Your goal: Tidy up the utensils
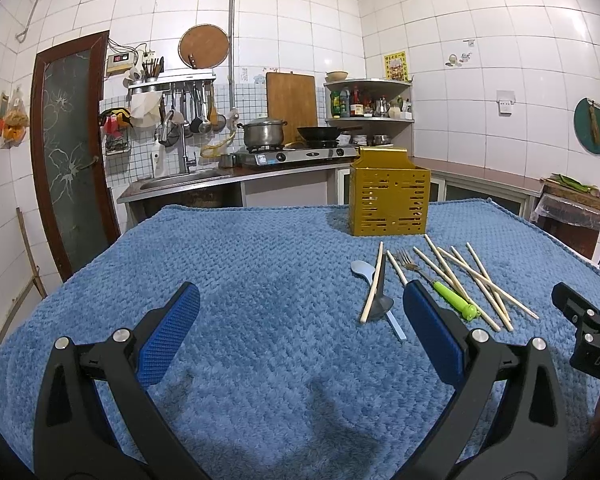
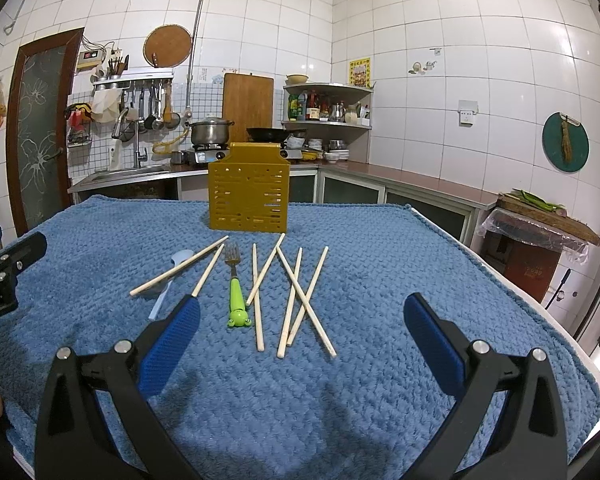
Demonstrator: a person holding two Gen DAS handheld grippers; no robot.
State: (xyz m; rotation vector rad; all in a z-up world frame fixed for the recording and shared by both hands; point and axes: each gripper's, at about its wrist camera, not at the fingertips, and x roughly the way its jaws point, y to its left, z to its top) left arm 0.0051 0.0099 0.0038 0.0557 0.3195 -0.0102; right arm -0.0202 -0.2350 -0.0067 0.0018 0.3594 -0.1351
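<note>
A yellow slotted utensil holder (image 1: 388,196) (image 2: 249,188) stands upright at the far side of the blue cloth. In front of it lie several wooden chopsticks (image 2: 296,300) (image 1: 476,280), a fork with a green frog handle (image 2: 235,288) (image 1: 452,294) and a light blue spoon (image 2: 168,276) (image 1: 374,280) with one chopstick across it. My left gripper (image 1: 300,320) is open and empty, above bare cloth left of the utensils. My right gripper (image 2: 302,330) is open and empty, its fingers wide around the near ends of the chopsticks, not touching them.
The blue knitted cloth (image 2: 380,260) covers the table, whose right edge (image 2: 540,300) drops off. Behind are a kitchen counter with sink (image 1: 180,180), a stove with a pot (image 1: 264,132) and a corner shelf (image 1: 368,100). The right gripper's body (image 1: 592,332) shows at the left view's right edge.
</note>
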